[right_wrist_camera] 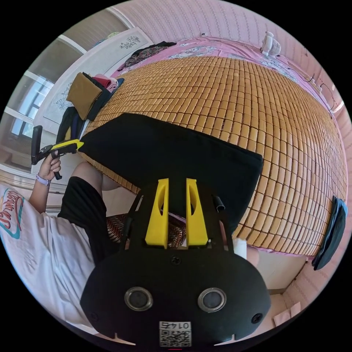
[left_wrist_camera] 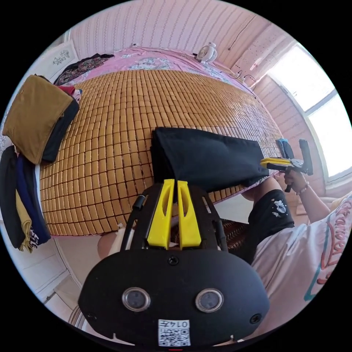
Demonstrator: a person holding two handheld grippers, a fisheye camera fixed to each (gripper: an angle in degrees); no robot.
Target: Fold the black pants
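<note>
Right now your left hand-held gripper (left_wrist_camera: 175, 182) has its two yellow jaws pressed close together, with only a thin slit between them, and their tips sit at the near edge of the black pants (left_wrist_camera: 205, 157); you cannot tell from the left gripper view whether cloth is caught between them. Your right hand-held gripper (right_wrist_camera: 177, 180) has its yellow jaws a little apart, tips over the near edge of the same pants, and again the pinch itself is hidden by the dark cloth. In the left gripper view that right tool appears off to the side, its yellow tips touching the far end of the pants, with your hand (left_wrist_camera: 295, 179) wrapped round its grip. In the right gripper view the left tool's tips meet the opposite end of the pants in the same way.

The pants lie folded into a long flat band on the bed, on a woven bamboo mat (left_wrist_camera: 117, 121), close to the mat's near edge. Your leg in dark shorts (left_wrist_camera: 269, 216) and your white shirt (left_wrist_camera: 293, 264) stand just beside that edge.

Further off, a stack of folded clothes (left_wrist_camera: 36, 117) rests at one side of the mat, with more garments hanging over the bed's edge below it. A small white fan (left_wrist_camera: 207, 53) stands at the far end, on the pink sheet (left_wrist_camera: 154, 60). A dark cloth (right_wrist_camera: 332, 234) hangs off another corner of the mat.
</note>
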